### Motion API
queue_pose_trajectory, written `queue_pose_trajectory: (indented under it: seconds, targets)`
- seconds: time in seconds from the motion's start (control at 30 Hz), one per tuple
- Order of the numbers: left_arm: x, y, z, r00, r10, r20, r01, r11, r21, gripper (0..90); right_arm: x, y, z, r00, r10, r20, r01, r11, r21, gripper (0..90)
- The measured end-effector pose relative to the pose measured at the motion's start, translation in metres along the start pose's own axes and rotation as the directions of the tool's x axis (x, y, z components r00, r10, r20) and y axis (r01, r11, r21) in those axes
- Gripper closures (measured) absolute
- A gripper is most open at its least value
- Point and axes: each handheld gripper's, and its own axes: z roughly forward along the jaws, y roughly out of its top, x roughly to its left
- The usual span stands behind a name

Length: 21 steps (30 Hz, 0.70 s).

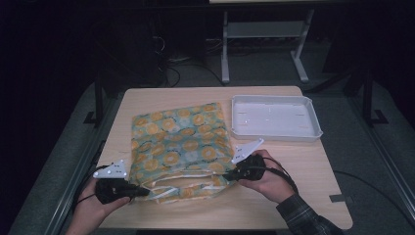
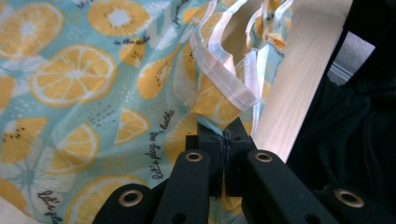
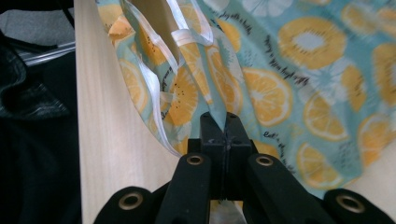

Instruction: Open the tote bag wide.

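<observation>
Black jaws of the left gripper (image 2: 226, 135) are pressed together on a fold of thin cloth, its white-bound hem bunched just above the tips; in the high view this gripper (image 1: 142, 192) sits at the near-left corner of the cloth bag (image 1: 180, 147), held in the person's left hand (image 1: 93, 205); right gripper (image 3: 223, 126) likewise clamped tight on a pinch of the same fabric, seen from above (image 1: 229, 175) at the bag's near-right corner, carried by the right hand (image 1: 269, 178) with a plaid sleeve (image 1: 303, 218) behind it; bag fabric pale turquoise, printed with orange and yellow citrus slices, some with dark seeds, plus small black script lettering; white ribbon-like trim and straps run along the near edge, which hangs open between the two pinched corners with loops of strap lying loose; material looks light and creased, rumpled near both grips; rest of the bag lies flat across the middle of the light wooden table (image 1: 303, 166), far edge toward the back; white shallow tray (image 1: 275, 117) stands just beside the bag's far-right corner, apart from it; dark floor and a grey table frame (image 1: 264, 44) beyond.
</observation>
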Motion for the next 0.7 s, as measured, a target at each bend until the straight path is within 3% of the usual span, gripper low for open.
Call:
queue_pose_trajectory:
  seconds: [0.3, 0.7]
  targets:
    - [0.01, 0.02, -0.01, 0.9989, -0.043, -0.017, 0.042, 0.9982, -0.043, 89.0, -0.016, 0.021, -0.01, 0.999, -0.004, 0.045, 0.006, 0.999, -0.047, 89.7]
    - [0.041, 0.052, -0.022, 0.9956, -0.083, -0.042, 0.08, 0.9934, -0.083, 88.9, -0.046, 0.057, -0.009, 0.9949, -0.007, 0.101, 0.013, 0.998, -0.065, 89.7]
